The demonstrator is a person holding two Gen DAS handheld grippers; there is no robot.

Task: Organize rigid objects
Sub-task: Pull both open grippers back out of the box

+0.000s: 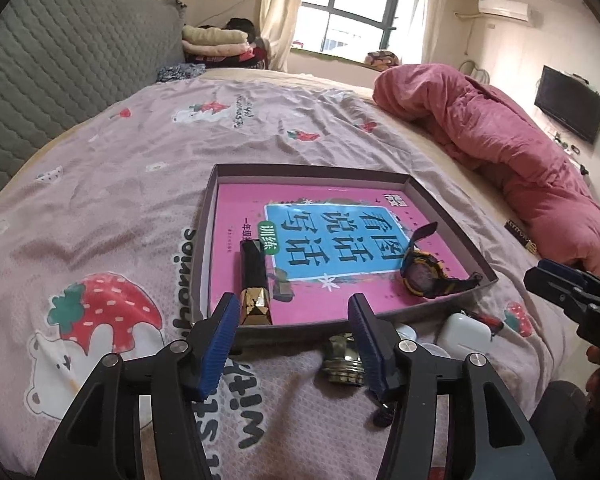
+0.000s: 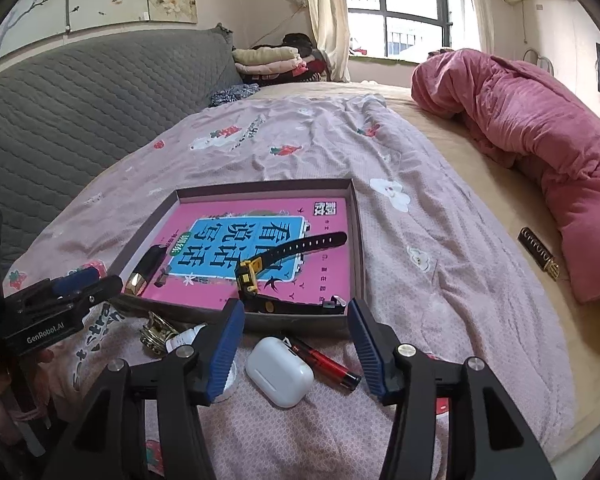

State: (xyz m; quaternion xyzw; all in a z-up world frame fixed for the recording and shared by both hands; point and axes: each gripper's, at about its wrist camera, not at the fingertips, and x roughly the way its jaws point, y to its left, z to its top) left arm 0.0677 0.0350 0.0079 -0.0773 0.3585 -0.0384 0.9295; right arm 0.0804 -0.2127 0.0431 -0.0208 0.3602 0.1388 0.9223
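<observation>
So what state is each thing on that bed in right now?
Left gripper: open, empty.
Right gripper: open, empty.
Tray: on the bed, holding a pink book.
Watch: in the tray, unbuckled.
Black-and-gold case: lying in the tray.
White earbud case: closed, outside the tray.
Red pen: lying outside the tray.

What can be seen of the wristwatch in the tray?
The wristwatch is a chunky digital type, with a yellow and black case and a dark strap that looks like rubber or plastic, unbuckled. It lies inside the shallow tray, near its front wall, resting on the pink book. One strap end sticks up off the book, the buckle end lies flat. Neither claw touches it.
</observation>
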